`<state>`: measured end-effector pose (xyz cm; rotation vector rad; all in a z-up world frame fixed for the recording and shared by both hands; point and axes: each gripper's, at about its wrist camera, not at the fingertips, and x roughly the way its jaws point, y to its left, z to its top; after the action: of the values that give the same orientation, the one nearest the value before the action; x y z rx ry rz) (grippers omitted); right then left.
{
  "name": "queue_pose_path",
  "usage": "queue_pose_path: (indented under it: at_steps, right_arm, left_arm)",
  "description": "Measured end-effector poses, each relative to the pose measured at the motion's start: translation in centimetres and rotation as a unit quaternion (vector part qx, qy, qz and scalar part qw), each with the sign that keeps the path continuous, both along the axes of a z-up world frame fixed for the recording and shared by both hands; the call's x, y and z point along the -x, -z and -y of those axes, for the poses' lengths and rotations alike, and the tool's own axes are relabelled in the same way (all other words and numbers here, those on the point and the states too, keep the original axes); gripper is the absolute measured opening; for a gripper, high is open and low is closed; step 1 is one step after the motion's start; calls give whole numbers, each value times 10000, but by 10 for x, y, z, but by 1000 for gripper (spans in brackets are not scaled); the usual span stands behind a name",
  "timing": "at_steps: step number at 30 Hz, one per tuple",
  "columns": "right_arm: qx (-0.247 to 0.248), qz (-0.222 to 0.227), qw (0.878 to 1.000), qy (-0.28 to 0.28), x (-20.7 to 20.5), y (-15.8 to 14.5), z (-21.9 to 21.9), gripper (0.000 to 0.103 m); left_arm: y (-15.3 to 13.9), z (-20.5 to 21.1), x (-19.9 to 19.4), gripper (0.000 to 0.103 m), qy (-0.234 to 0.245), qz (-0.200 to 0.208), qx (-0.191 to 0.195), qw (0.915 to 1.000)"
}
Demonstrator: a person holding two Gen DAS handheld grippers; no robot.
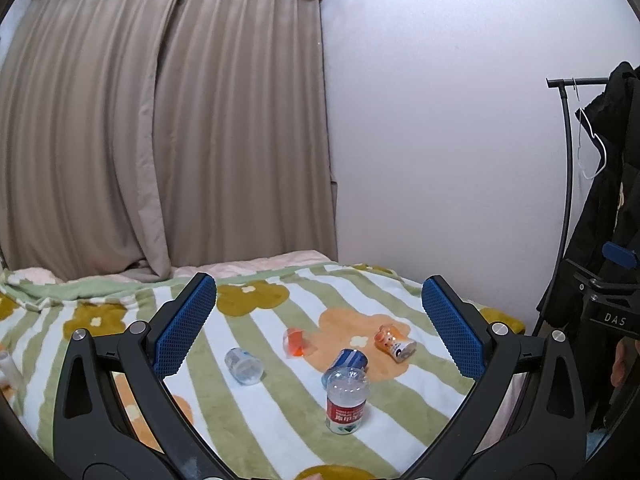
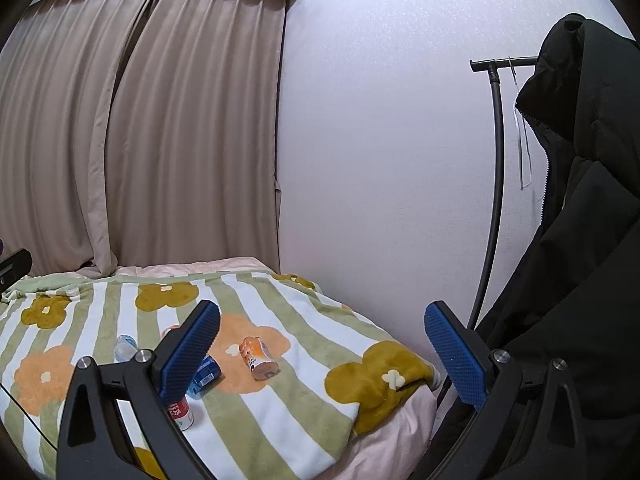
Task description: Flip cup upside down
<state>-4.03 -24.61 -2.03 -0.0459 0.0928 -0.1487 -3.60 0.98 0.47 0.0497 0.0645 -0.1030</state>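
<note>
Several small cups and bottles sit on a striped flowered blanket (image 1: pixel 260 412). A clear bottle with a red label (image 1: pixel 346 400) stands upright nearest me. Behind it lies a blue-labelled one (image 1: pixel 346 360). A clear cup (image 1: pixel 244 365), an orange-tinted cup (image 1: pixel 297 343) and an orange printed cup (image 1: pixel 394 342) lie on their sides. My left gripper (image 1: pixel 320 320) is open and empty, above and short of them. My right gripper (image 2: pixel 322 356) is open and empty, to the right; the orange printed cup (image 2: pixel 259 358) lies between its fingers in view.
Beige curtains (image 1: pixel 160 120) hang behind the bed, a white wall (image 1: pixel 440 120) on the right. A black clothes rack (image 2: pixel 496 160) with a dark coat (image 2: pixel 580 240) stands right of the bed. The blanket's edge (image 2: pixel 360 420) drops off at the right.
</note>
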Motion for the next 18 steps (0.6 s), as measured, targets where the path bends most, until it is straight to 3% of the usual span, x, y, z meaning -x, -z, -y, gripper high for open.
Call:
queue_pose_path:
  at_steps: [18]
  right_arm:
    - [-11,-7,10000,-1,-2,0,-1,102]
  left_arm:
    - [-3,5,5,103,-103,155,-24,9998]
